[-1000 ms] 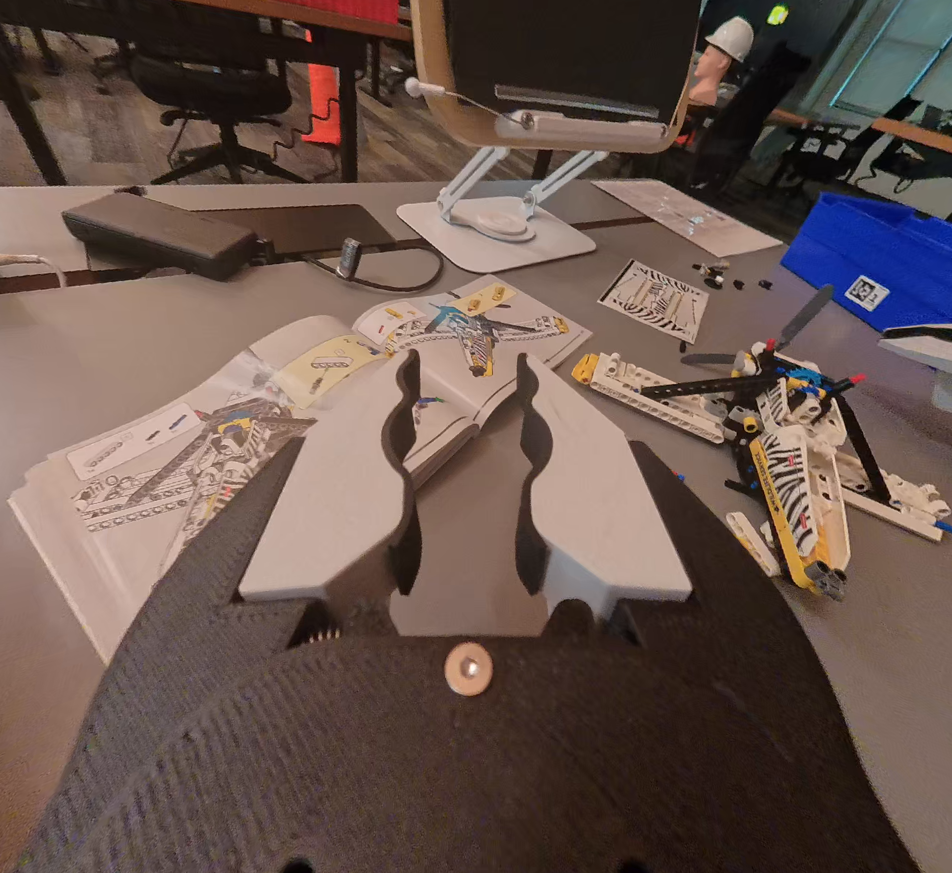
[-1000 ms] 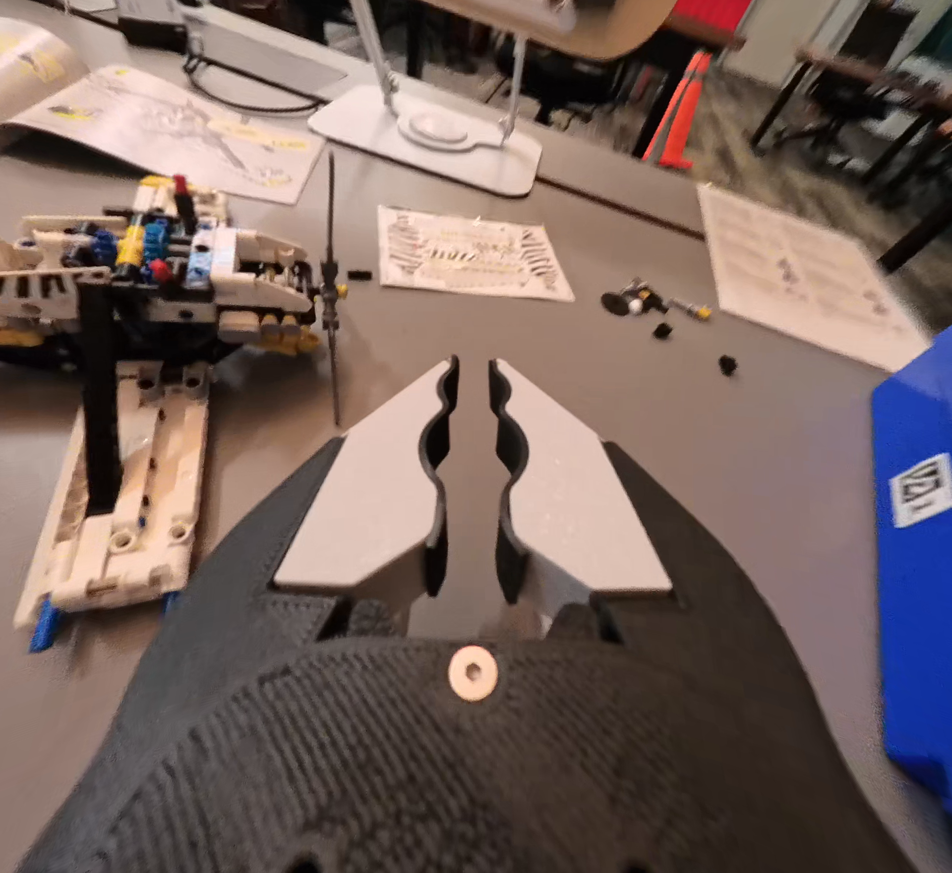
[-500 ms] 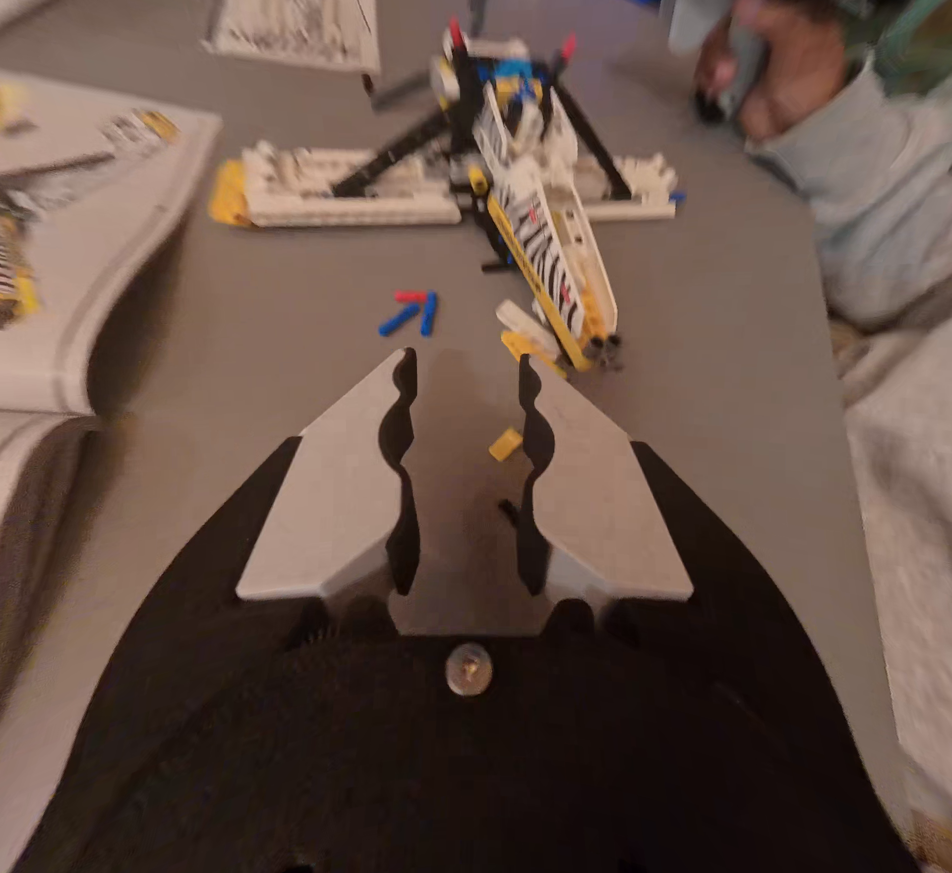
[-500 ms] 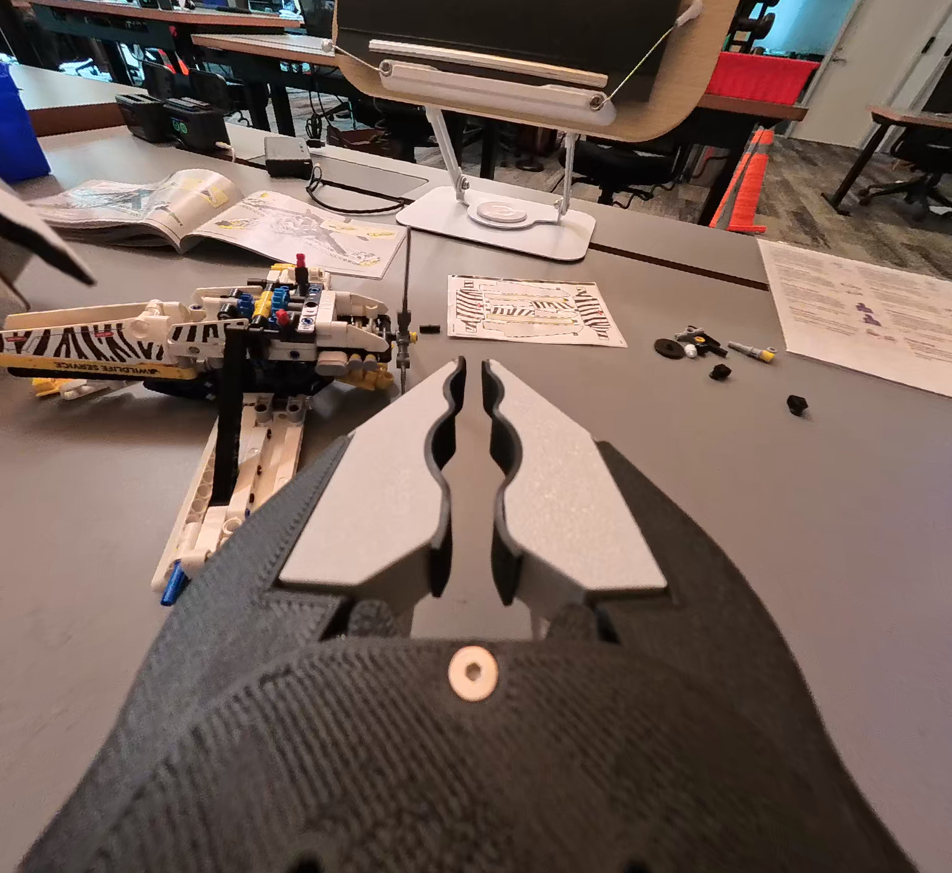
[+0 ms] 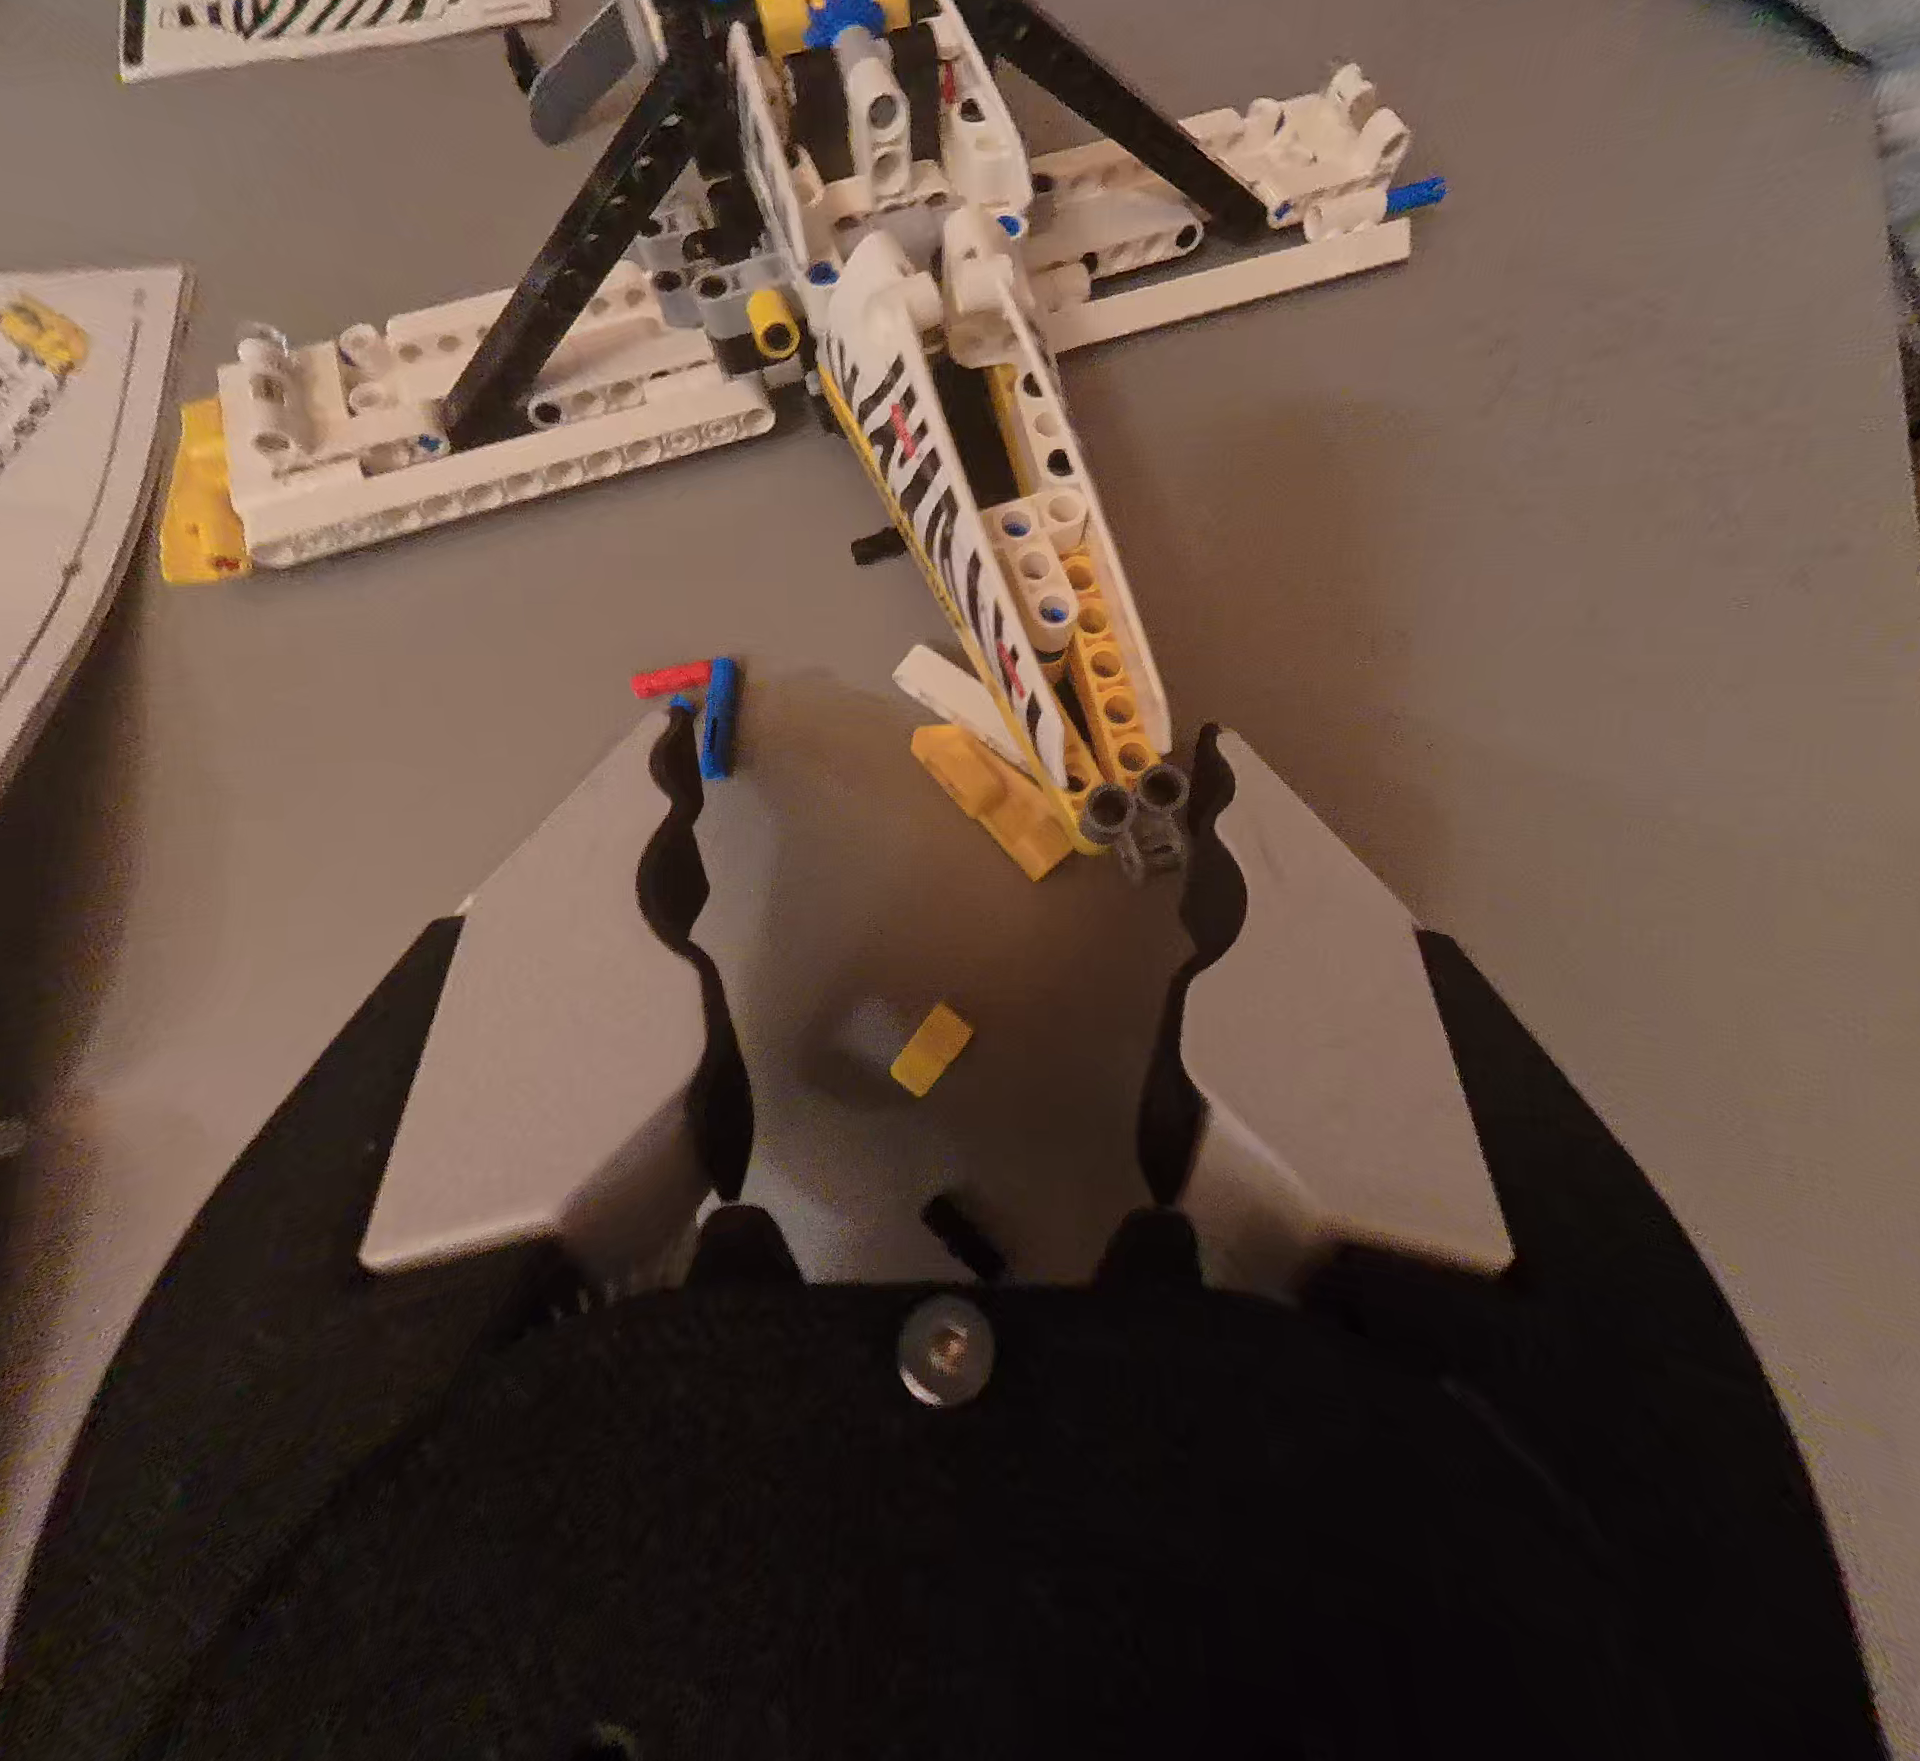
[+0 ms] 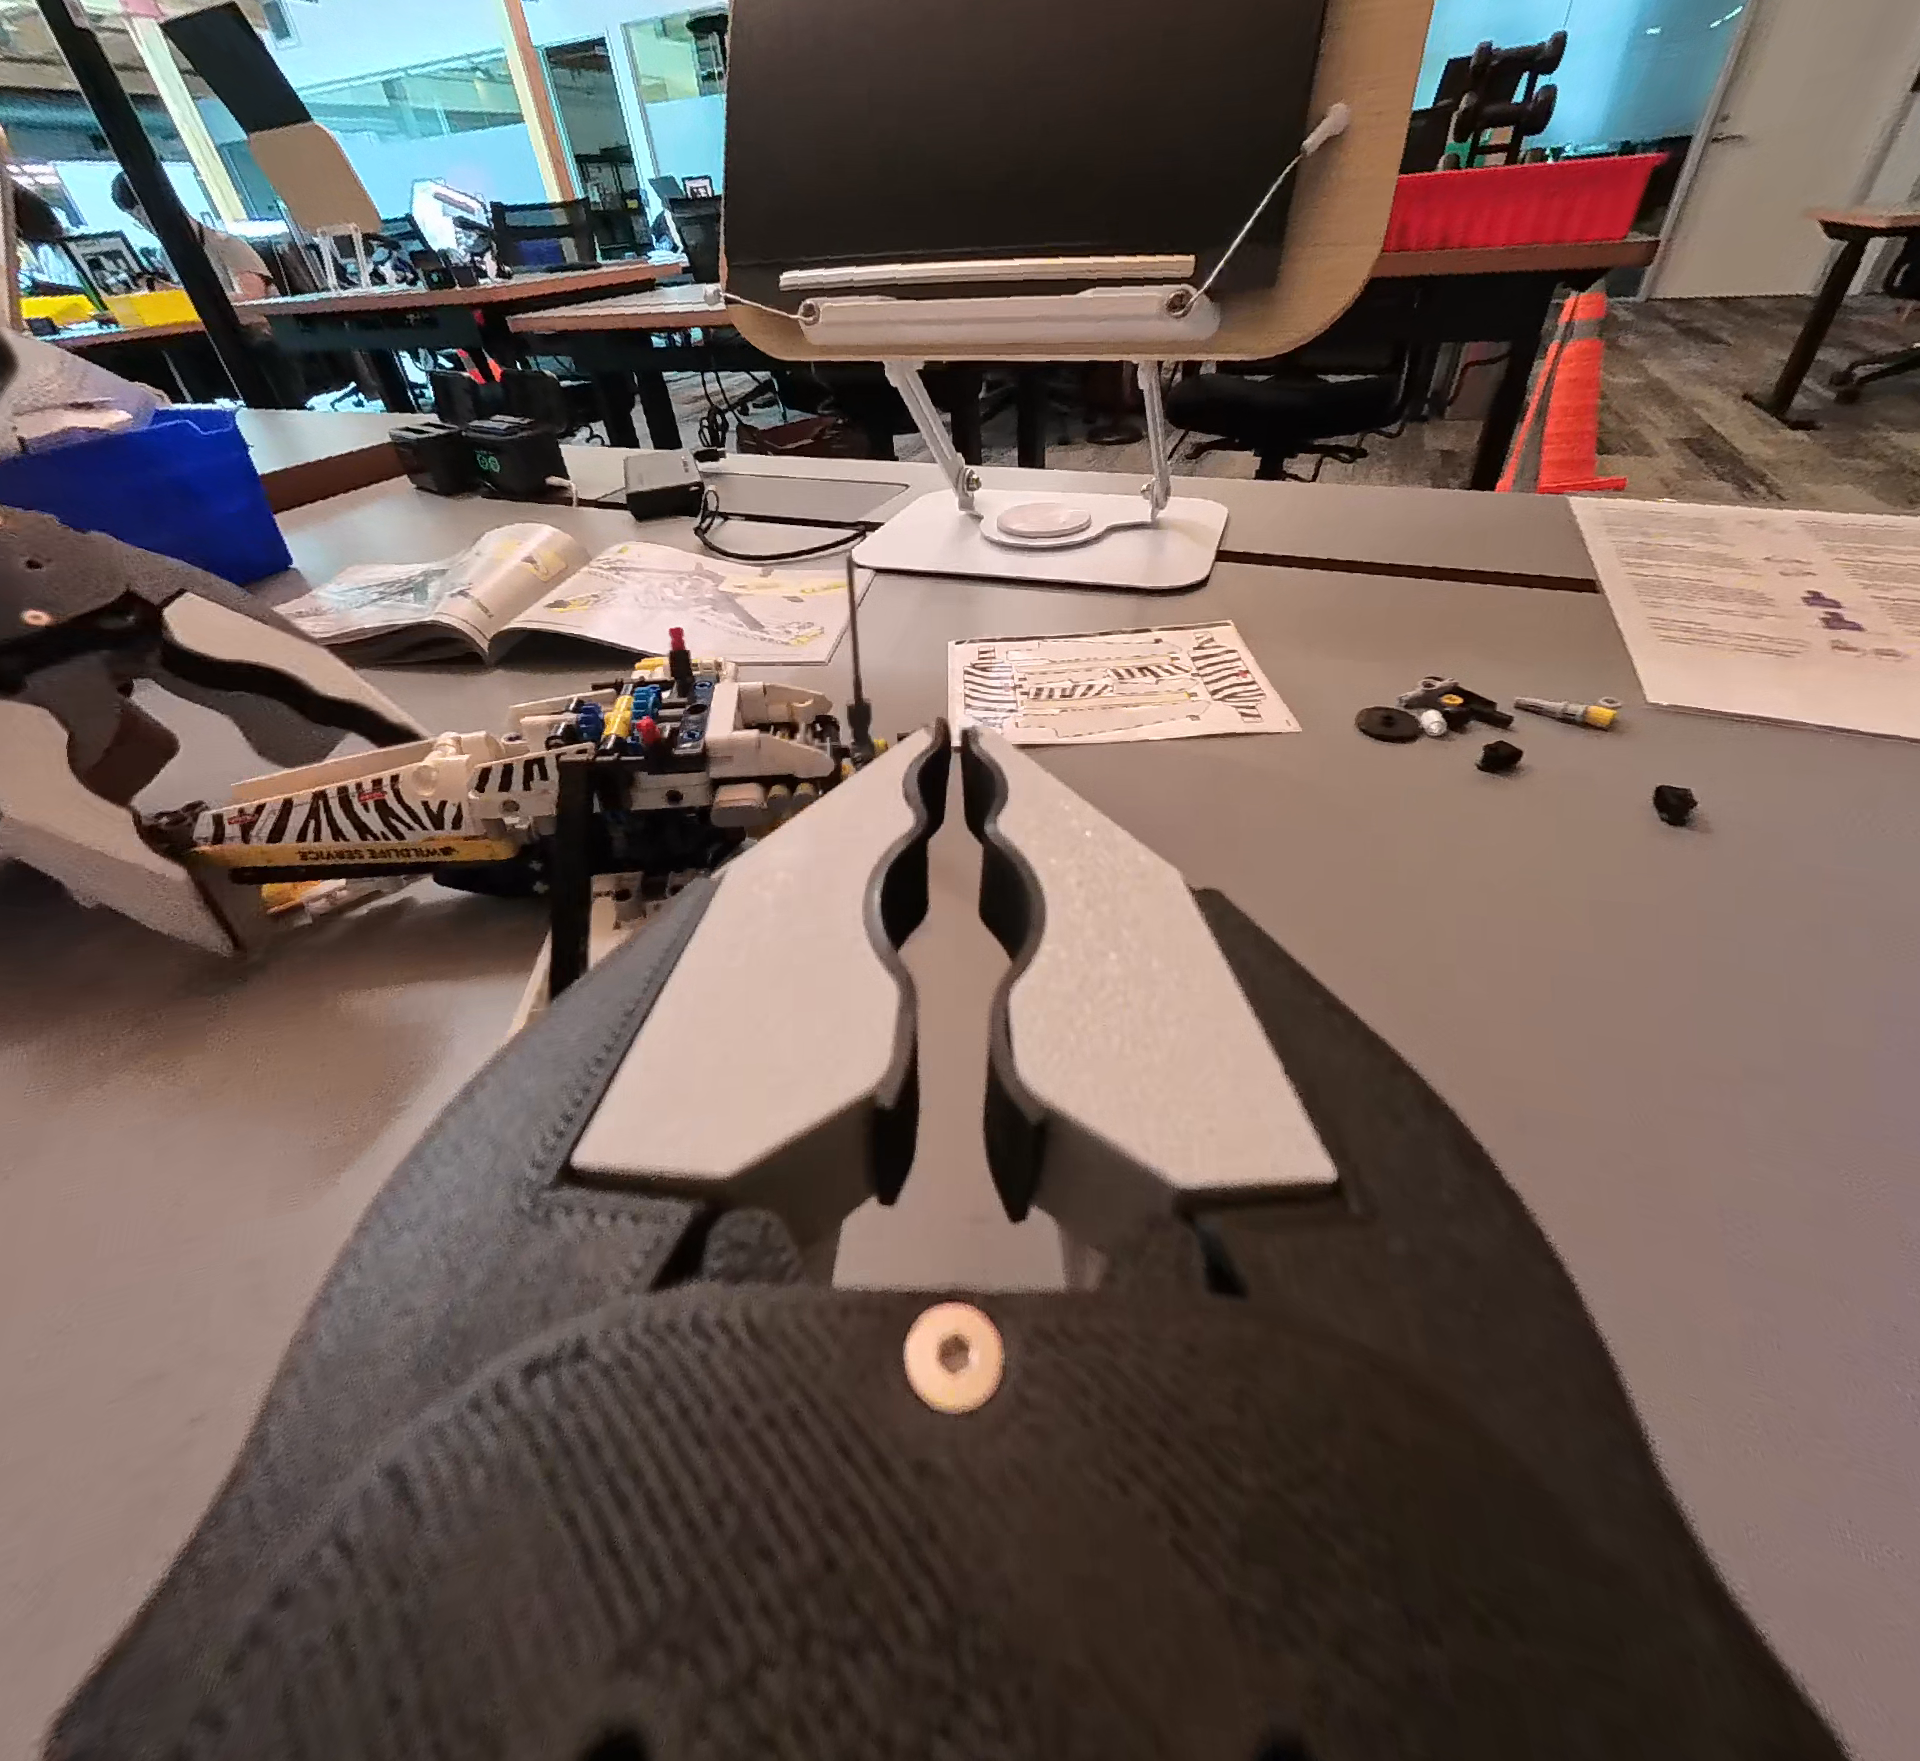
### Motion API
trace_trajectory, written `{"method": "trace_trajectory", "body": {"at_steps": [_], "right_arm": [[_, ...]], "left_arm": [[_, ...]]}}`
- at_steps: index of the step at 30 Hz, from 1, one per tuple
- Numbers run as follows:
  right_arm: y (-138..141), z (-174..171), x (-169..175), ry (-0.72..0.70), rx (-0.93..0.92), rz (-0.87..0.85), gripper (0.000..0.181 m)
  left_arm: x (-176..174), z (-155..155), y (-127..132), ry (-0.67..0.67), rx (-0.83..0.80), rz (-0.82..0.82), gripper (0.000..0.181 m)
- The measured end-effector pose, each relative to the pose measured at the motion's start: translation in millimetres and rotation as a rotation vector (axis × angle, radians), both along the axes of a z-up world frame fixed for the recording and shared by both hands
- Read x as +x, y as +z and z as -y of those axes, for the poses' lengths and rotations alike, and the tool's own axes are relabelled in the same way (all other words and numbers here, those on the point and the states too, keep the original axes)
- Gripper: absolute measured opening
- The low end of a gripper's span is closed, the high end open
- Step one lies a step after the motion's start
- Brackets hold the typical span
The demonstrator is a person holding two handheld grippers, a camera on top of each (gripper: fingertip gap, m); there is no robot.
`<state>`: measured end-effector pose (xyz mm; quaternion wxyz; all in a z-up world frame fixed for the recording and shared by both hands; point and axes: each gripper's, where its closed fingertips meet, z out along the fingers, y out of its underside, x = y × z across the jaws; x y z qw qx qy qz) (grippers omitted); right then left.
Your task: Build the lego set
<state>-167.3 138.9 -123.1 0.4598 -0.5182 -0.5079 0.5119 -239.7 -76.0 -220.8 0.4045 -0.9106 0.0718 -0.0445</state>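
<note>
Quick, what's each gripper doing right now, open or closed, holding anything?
Left gripper: open wide, empty, over a small yellow piece.
Right gripper: nearly closed, narrow gap, holding nothing.

Black lettering is picked out on the yellow strip (image 6: pixel 343 851) along the near side of the lego plane (image 6: pixel 665 755), at the left; its wording is not repeated. Lines of fine print are carried by the paper sheet (image 6: pixel 1766 610) at the far right, too small to read. On the sticker sheet (image 6: pixel 1122 683) and the instruction booklet (image 6: pixel 582 589), only stripes and diagrams can be made out.
</note>
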Motion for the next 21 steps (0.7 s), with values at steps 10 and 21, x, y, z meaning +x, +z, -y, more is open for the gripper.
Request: {"method": "trace_trajectory", "body": {"at_steps": [10, 21], "right_arm": [[-2.6, 2.7, -3.8, 0.002, 0.012, 0.017, 0.000], [-2.9, 2.9, -6.2, 0.014, -0.004, 0.019, 0.000]], "left_arm": [[26.4, 1.3, -6.5, -0.119, -0.045, 0.014, 0.050], [33.1, 37.1, -5.0, -0.163, -0.074, 0.159, 0.004]]}}
